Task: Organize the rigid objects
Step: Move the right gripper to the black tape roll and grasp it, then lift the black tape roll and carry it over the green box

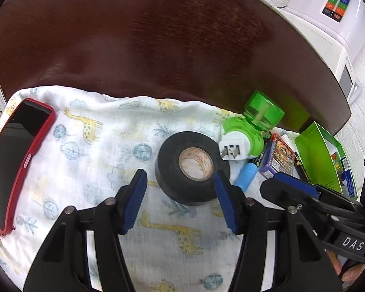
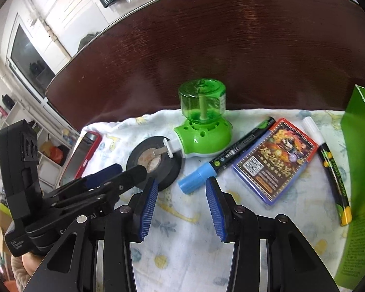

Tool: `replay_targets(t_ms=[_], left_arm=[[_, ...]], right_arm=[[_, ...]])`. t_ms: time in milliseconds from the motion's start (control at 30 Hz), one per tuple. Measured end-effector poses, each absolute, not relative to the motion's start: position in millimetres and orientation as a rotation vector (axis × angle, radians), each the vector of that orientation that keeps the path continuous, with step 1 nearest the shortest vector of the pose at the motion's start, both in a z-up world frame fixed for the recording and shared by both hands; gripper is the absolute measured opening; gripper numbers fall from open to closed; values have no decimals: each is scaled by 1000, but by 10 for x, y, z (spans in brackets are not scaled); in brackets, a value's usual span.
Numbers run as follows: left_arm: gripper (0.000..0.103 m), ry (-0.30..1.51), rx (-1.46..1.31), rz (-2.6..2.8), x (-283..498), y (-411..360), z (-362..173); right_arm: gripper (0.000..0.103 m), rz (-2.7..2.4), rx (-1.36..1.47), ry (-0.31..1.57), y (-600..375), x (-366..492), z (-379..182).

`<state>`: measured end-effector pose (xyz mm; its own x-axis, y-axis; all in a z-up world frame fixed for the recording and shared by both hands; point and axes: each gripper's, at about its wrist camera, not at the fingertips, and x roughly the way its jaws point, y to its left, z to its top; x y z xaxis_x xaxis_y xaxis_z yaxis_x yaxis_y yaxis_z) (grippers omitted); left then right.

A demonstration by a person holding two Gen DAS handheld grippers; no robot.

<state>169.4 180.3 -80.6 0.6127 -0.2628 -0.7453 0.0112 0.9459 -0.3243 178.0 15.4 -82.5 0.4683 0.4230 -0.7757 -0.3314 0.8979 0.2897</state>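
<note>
A white cloth (image 1: 124, 131) printed with yellow giraffes is lying over the near part of a dark wooden table (image 1: 158, 36). A white appliance (image 1: 333, 7) with coloured buttons is standing beyond the table's far right edge.

On the table (image 1: 158, 36) lies a cloth (image 1: 97, 146) — everything rests on it. The phone (image 1: 14, 155) lies at my far left. The tape roll (image 1: 192, 168) sits centre; the plug-in vaporizer (image 2: 202, 126) overlaps its right edge. Right of that: marker (image 2: 231, 153), card box (image 2: 275, 160), second marker (image 2: 328, 165) — then the open carton (image 2: 360, 170).
</note>
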Motion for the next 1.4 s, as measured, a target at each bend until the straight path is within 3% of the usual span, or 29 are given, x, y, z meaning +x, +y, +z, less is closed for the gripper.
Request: replay_targets(t_ms=[67, 167, 533, 633, 1067, 1400], left_arm=[[43, 911, -326, -159, 1748, 1865, -838], [35, 927, -355, -172, 1827, 1953, -876], [32, 923, -340, -208, 1897, 2092, -882], [26, 910, -330, -223, 1843, 2085, -890], [26, 913, -295, -153, 1296, 2007, -701], [26, 823, -217, -173, 936, 1595, -166]], right_arm=[[44, 481, 97, 971, 227, 1830, -834], [33, 499, 69, 981, 360, 1929, -889], [32, 508, 90, 1068, 551, 2193, -1139], [31, 526, 111, 1079, 536, 2217, -1161], [31, 600, 55, 1011, 459, 1785, -912], [31, 611, 79, 891, 27, 1370, -431]])
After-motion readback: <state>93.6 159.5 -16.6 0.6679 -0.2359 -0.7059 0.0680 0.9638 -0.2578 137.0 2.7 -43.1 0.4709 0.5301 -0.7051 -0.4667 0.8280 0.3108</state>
